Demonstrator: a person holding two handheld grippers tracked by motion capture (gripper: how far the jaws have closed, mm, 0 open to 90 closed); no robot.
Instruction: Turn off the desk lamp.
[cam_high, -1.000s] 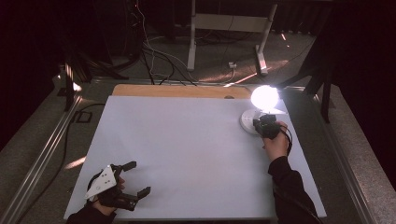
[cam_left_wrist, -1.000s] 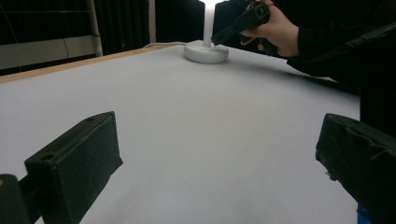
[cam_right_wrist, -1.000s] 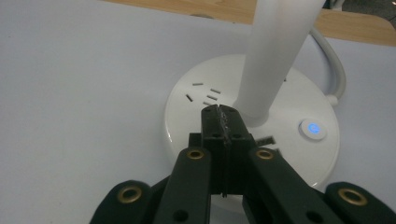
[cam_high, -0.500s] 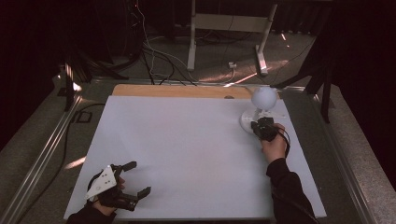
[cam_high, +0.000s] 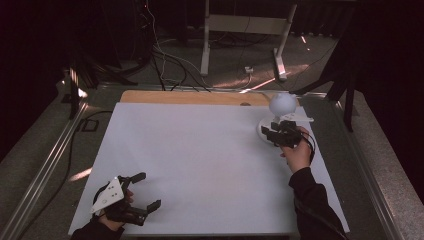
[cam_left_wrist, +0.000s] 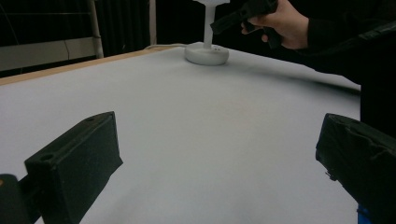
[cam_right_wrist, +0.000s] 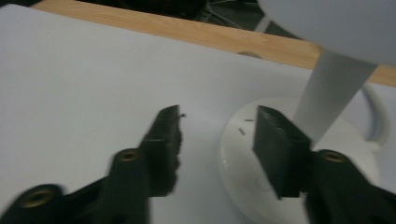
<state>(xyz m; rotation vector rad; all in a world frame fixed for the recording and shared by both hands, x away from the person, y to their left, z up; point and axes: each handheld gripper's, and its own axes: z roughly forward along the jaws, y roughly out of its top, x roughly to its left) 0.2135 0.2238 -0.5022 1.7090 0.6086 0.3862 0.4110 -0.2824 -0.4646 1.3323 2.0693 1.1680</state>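
A white lamp (cam_high: 280, 114) with a round globe stands near the far right corner of the table (cam_high: 200, 165), close to its wooden back edge. The right claw (cam_high: 271, 134) hangs over the lamp's round base, jaws apart, one over the base and one over bare table beside it. The left claw (cam_high: 145, 191) sits wide open, well apart from the lamp at the near left edge, with broad bare white surface between.
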